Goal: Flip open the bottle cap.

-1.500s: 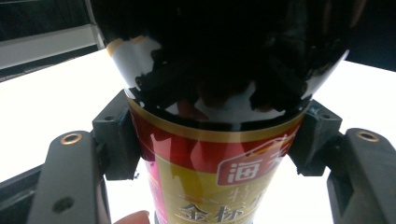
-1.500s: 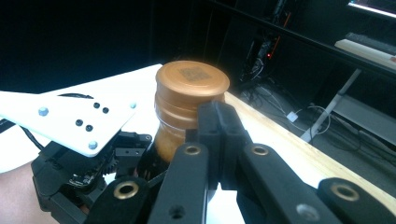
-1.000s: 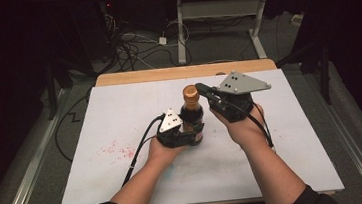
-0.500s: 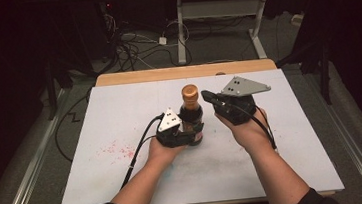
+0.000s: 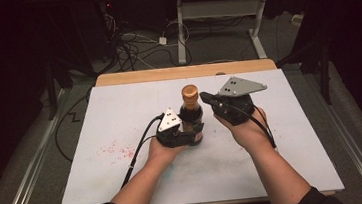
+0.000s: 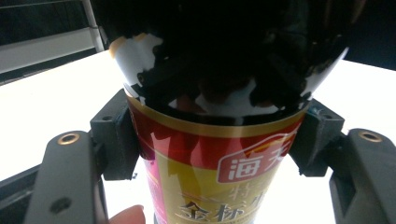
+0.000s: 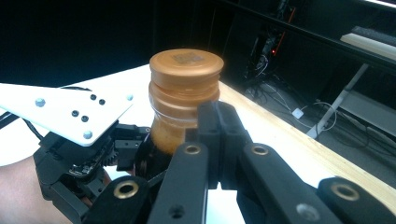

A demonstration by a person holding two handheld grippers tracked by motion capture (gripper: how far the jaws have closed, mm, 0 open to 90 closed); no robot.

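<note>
Left gripper (image 5: 186, 131): jaws clamped on lower body of dark glass bottle (image 5: 191, 118) with red-and-gold label, pads pressed on both sides. Right gripper (image 5: 209, 101): jaws closed together, nothing held, tips just beside bottle neck at 3 o'clock. Bottle kept upright, near centre of white table mat (image 5: 120, 118); copper-coloured round cap (image 5: 189, 92) on top. Faint red stains (image 5: 116, 149) seen at 9 o'clock from bottle. Wooden table edge (image 5: 166, 74) at 12 o'clock.

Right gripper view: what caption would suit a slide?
Shut black right gripper poised beside dark glass bottle's copper-coloured screw cap.
</note>
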